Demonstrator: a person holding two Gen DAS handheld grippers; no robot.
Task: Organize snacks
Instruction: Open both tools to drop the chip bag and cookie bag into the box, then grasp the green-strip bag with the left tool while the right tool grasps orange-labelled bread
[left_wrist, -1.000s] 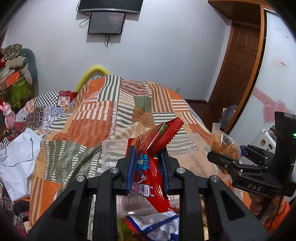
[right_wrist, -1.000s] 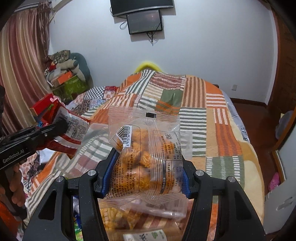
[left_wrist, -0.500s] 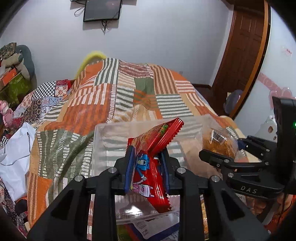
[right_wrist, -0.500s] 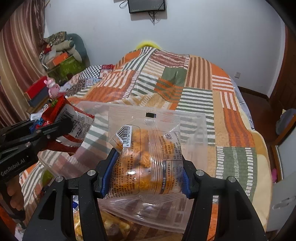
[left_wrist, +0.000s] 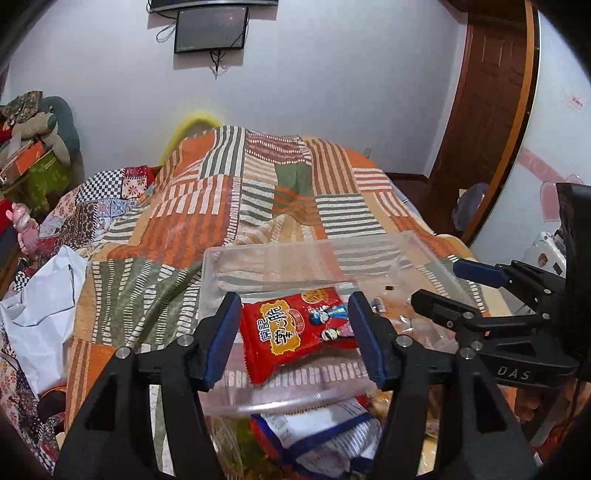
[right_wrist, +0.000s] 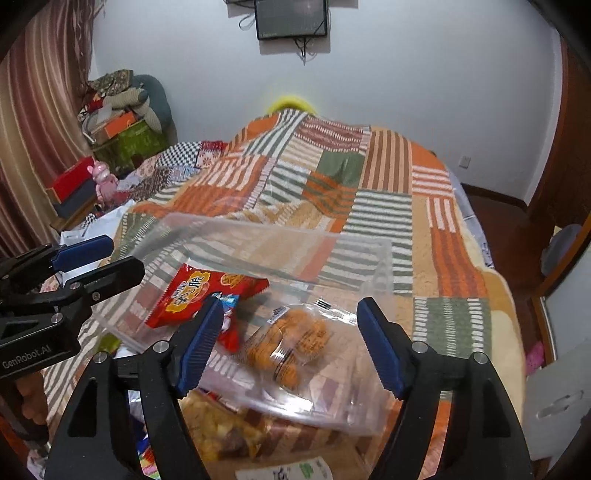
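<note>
A clear plastic bin (left_wrist: 273, 254) (right_wrist: 354, 245) sits on the patchwork bed. A red snack packet (left_wrist: 295, 328) (right_wrist: 195, 291) lies inside it at the left. A clear bag of orange puffs (right_wrist: 295, 343) lies inside at the right. My left gripper (left_wrist: 293, 339) is open above the red packet, holding nothing. My right gripper (right_wrist: 290, 343) is open above the clear bag, holding nothing. Each gripper shows in the other's view, the right one (left_wrist: 461, 284) at the right edge and the left one (right_wrist: 96, 258) at the left edge.
More snack packets (left_wrist: 325, 432) (right_wrist: 229, 428) lie in a pile just in front of the bin. A white bag (left_wrist: 40, 314) lies on the bed at the left. Boxes and soft toys (right_wrist: 122, 114) stand by the far left wall. A wooden door (left_wrist: 484, 110) is at the right.
Both grippers opened and let go. The red packet dropped from the left gripper into the bin, and the clear puff bag dropped from the right gripper into it.
</note>
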